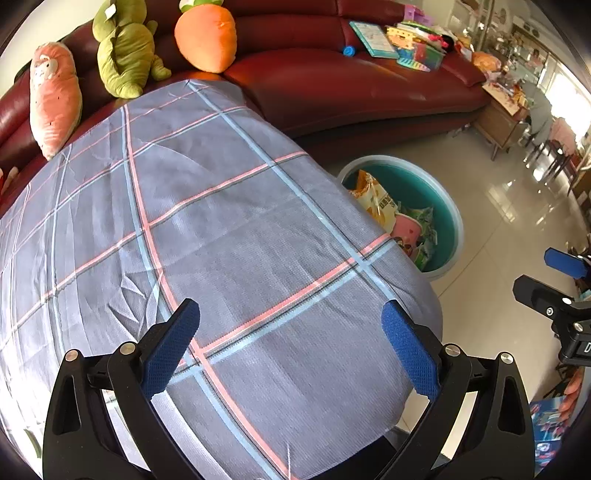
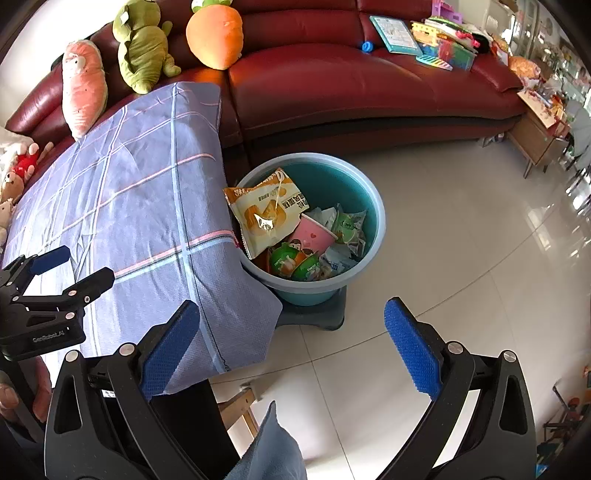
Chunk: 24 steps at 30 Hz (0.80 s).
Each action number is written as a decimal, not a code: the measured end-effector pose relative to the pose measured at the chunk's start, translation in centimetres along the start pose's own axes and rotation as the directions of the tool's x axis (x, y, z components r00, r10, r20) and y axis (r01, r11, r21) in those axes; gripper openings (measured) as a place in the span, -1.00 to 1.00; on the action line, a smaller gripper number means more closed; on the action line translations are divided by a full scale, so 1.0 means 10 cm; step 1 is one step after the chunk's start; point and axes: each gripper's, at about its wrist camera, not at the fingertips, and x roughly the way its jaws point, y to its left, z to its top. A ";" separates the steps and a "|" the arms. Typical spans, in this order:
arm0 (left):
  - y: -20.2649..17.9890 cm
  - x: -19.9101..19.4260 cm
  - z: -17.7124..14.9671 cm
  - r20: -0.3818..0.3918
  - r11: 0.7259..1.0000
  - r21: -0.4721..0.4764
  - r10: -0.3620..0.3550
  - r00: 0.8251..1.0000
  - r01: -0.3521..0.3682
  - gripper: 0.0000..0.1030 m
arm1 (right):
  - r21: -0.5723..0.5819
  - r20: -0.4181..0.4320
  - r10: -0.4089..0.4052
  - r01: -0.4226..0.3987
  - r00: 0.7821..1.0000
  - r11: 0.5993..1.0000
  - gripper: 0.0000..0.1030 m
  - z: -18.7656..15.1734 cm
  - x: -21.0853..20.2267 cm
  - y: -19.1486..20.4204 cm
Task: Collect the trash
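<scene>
Looking over the scene, big to small: dark red leather sofa [image 2: 369, 85] runs along the back, tiled floor [image 2: 461, 258] in front of it. Table under a grey plaid cloth [image 1: 229, 236] sits against the sofa's left section; cloth top carries nothing in either view.

Plush toys on the sofa behind the table: orange carrot [image 2: 216, 35], green dinosaur [image 2: 142, 48], pink carrot-shaped one [image 2: 83, 85]. Books and colourful toys [image 2: 432, 40] piled on the sofa's right end.

Teal basin [image 2: 354, 184] stands on the floor just beside the table's right edge, on a dark low stand [image 2: 325, 317]. Trash is all in there: yellow snack bag [image 2: 266, 210] leaning on the near-left wall, pink paper cup [image 2: 314, 234] on its side next to it, green wrappers [image 2: 347, 225] and green-lidded packets [image 2: 295, 264] toward the front.

Left gripper [image 1: 291, 345] hovers over the table's near corner, blue pads spread wide, nothing between them. Right gripper [image 2: 291, 345] is over the floor near the table corner, below the basin in frame, jaws equally wide apart, holding nothing. Each gripper shows at the edge of the other's view: right one [image 1: 554, 291], left one [image 2: 66, 273], both visibly open.
</scene>
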 end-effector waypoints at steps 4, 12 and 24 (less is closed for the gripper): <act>-0.01 0.01 -0.01 -0.001 1.000 -0.003 0.005 1.000 -0.005 0.92 | 0.008 -0.008 0.000 0.000 1.000 1.000 0.87 0.00 0.05 -0.01; 0.01 0.03 -0.02 -0.009 1.000 -0.009 0.008 1.000 -0.008 0.92 | 0.007 -0.012 0.000 0.000 1.000 1.000 0.87 0.00 0.06 -0.01; 0.00 0.05 -0.01 -0.016 1.000 -0.012 0.022 1.000 -0.022 0.92 | 0.005 -0.020 0.001 -0.001 1.000 1.000 0.87 0.02 0.12 -0.02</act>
